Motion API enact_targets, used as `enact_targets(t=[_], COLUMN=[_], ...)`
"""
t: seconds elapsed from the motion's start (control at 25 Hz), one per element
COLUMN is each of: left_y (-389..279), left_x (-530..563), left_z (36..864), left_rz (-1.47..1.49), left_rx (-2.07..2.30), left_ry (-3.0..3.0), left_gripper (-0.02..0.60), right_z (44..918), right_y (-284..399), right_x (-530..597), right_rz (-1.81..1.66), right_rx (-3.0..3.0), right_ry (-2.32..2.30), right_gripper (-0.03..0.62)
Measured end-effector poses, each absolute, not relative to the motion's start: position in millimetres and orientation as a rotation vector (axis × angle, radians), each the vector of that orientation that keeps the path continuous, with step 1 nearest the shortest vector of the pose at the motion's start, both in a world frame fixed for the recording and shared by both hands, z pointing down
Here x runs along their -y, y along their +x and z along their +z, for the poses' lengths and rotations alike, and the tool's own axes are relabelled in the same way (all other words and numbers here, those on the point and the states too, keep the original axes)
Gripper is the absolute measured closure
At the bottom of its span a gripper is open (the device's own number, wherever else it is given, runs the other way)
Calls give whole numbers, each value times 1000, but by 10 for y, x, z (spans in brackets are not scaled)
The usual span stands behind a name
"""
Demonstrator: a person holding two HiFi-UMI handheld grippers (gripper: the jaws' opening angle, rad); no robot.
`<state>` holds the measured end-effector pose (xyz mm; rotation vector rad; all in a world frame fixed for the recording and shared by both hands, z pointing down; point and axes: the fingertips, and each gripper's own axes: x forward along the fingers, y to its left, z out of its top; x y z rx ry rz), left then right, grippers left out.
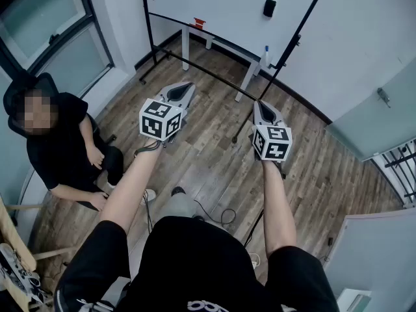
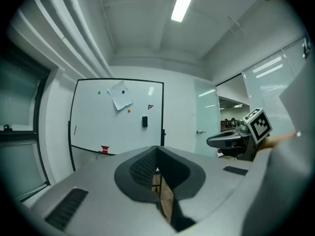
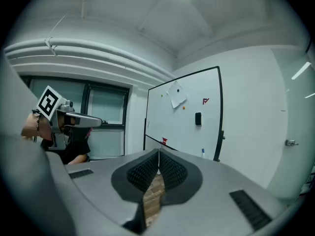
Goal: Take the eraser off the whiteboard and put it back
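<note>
A black eraser (image 1: 269, 7) (image 2: 144, 121) (image 3: 198, 118) sticks to the whiteboard (image 1: 221, 5) (image 2: 98, 127) (image 3: 189, 127), right of its middle. Both grippers hang over the wooden floor, well short of the board. My left gripper (image 1: 184, 88) (image 2: 158, 149) is shut, tips touching, nothing between them. My right gripper (image 1: 259, 104) (image 3: 158, 151) is shut and empty too. In the left gripper view the right gripper (image 2: 231, 140) shows at the right.
The whiteboard stands on a black frame with floor bars (image 1: 195, 64). A white table (image 1: 224, 44) sits under it. A seated person in black (image 1: 62, 142) is at the left by the window. A glass door (image 1: 380, 109) is at the right. A marker (image 1: 266, 52) rests near the tray.
</note>
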<state>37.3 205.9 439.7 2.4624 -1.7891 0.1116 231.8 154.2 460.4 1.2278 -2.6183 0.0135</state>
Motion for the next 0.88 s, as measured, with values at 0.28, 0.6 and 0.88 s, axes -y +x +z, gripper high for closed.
enact_targets(t=[0.28, 0.6, 0.88], left_y=[549, 477, 191], left_x=[-2377, -2301, -1691], left_z=[4376, 4394, 4474], left_rz=[113, 130, 157], left_rx=[1792, 1789, 1766], left_ry=[2447, 2446, 2460], left_gripper=[561, 561, 561], right_z=[4660, 4688, 4736], right_y=[2519, 2465, 2238], right_x=[-1907, -1821, -1223], right_rz=[40, 58, 64], right_rx=[2605, 2607, 2588], right_ry=[1221, 1236, 1269], right_gripper=[568, 568, 568])
